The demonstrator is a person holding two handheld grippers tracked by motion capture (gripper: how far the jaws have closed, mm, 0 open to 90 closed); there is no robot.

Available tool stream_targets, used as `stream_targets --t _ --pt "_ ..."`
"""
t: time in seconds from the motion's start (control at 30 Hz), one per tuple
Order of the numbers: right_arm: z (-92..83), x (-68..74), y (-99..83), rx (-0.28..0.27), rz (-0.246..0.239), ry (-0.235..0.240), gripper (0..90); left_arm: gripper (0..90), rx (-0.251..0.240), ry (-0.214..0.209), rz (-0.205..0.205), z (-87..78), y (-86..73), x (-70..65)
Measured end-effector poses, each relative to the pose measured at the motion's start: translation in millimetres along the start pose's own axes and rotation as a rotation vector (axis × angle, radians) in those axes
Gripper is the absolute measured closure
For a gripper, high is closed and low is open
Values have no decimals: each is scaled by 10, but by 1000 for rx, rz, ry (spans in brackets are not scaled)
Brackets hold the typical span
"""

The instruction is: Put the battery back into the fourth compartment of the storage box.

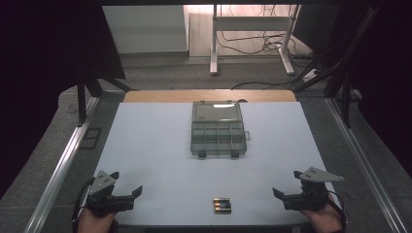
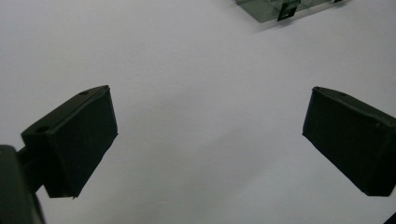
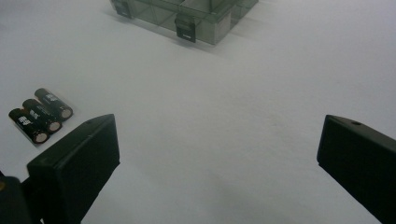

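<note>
A clear grey plastic compartment box (image 1: 217, 134) with its lid raised sits in the far middle of the white table (image 1: 160, 145). 3 black cylindrical batteries (image 1: 222, 205) lie side by side at the near edge, between the 2 grippers and touching neither. The left gripper (image 1: 127, 187) rests at the near left corner, jaws wide apart and holding nothing. The right gripper (image 1: 285, 187) rests at the near right corner, likewise wide open and empty.
</note>
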State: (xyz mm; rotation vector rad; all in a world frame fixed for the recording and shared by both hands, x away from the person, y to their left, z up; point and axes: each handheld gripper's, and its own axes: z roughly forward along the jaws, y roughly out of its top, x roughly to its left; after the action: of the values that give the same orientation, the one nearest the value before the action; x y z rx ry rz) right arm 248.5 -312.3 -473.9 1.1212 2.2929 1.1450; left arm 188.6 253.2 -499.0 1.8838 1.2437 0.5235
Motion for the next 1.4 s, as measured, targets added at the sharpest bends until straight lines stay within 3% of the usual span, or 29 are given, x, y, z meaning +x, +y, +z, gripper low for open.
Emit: stream_targets --t 0.4,0.57,0.93,1.4 --pt "55 3 39 14 -16 21 0 29 1 5 -8 -38 -32 5" --pt "96 9 65 30 -33 33 0 28 -5 5 -33 -65 -54 24" --pt "149 23 93 60 -68 35 0 27 3 9 -31 -65 -60 20" --pt "292 88 291 116 -121 47 0 28 -13 -1 -53 -73 -65 50"
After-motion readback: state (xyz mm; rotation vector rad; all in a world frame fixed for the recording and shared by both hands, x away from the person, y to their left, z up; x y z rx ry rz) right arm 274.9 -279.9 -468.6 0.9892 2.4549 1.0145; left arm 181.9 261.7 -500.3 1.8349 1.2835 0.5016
